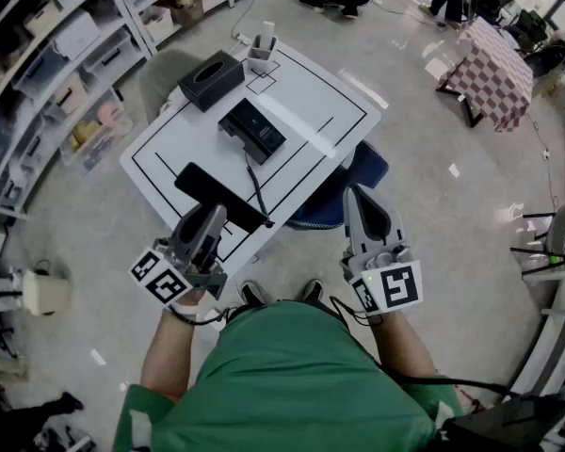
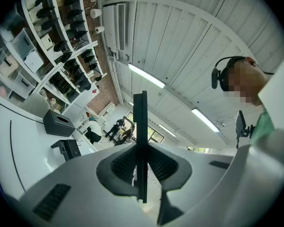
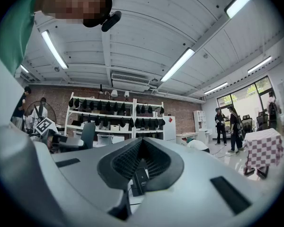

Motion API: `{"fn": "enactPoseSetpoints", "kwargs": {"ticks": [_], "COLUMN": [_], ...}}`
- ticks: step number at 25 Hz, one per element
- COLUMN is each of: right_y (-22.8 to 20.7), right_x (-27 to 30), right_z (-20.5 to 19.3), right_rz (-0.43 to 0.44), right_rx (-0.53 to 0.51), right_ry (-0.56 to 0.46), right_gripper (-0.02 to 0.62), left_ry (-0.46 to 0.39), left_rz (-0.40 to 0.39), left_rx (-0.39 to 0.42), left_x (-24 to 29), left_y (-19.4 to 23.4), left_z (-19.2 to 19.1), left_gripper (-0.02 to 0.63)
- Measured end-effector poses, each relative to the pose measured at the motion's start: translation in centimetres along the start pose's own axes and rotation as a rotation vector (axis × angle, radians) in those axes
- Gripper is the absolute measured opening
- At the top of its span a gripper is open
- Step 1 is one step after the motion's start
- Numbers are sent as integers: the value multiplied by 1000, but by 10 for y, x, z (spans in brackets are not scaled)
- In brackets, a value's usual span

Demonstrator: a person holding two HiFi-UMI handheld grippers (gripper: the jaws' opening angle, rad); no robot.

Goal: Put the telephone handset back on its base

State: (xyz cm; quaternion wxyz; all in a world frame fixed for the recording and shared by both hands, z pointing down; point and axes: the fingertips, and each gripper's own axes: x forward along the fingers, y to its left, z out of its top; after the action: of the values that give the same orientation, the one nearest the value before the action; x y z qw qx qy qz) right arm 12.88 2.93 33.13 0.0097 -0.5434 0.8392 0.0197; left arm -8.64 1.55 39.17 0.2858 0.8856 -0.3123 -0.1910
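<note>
The black telephone base [image 1: 251, 130] sits near the middle of the white table [image 1: 330, 97]. Its cord [image 1: 255, 185] runs to the flat black handset [image 1: 221, 197], which is lifted over the table's near edge. My left gripper [image 1: 210, 222] is shut on the handset's near end. In the left gripper view the handset [image 2: 140, 126] stands edge-on between the pads, with the base [image 2: 67, 148] far off to the left. My right gripper [image 1: 362, 207] hangs off the table's right side above a blue chair, its jaws together with nothing in them.
A black tissue box [image 1: 210, 79] and a white holder [image 1: 262, 51] stand at the table's far end. The blue chair [image 1: 365, 169] is tucked at the right edge. Storage shelves [image 1: 47, 83] line the left, and a checkered table [image 1: 497, 72] stands far right.
</note>
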Motion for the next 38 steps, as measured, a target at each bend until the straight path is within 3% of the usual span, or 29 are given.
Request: {"fn": "enactPoseSetpoints", "kwargs": {"ticks": [7, 19, 27, 38], "right_y": [3, 10, 35, 57], "right_x": [-6, -2, 10, 10], "right_z": [1, 0, -6, -11], "right_rz": [-10, 8, -46, -116], "right_rx": [0, 44, 18, -9], "right_ry": [11, 2, 23, 67], "right_gripper": [23, 23, 23, 23], "left_ry": [-6, -71, -68, -24], "left_rz": [-21, -107, -157, -191], "left_rx": [9, 133, 168, 113], "left_x": [-4, -14, -29, -27], "left_y": [-14, -61, -42, -9], "left_z": [8, 52, 69, 68], "left_gripper": [81, 81, 81, 81]}}
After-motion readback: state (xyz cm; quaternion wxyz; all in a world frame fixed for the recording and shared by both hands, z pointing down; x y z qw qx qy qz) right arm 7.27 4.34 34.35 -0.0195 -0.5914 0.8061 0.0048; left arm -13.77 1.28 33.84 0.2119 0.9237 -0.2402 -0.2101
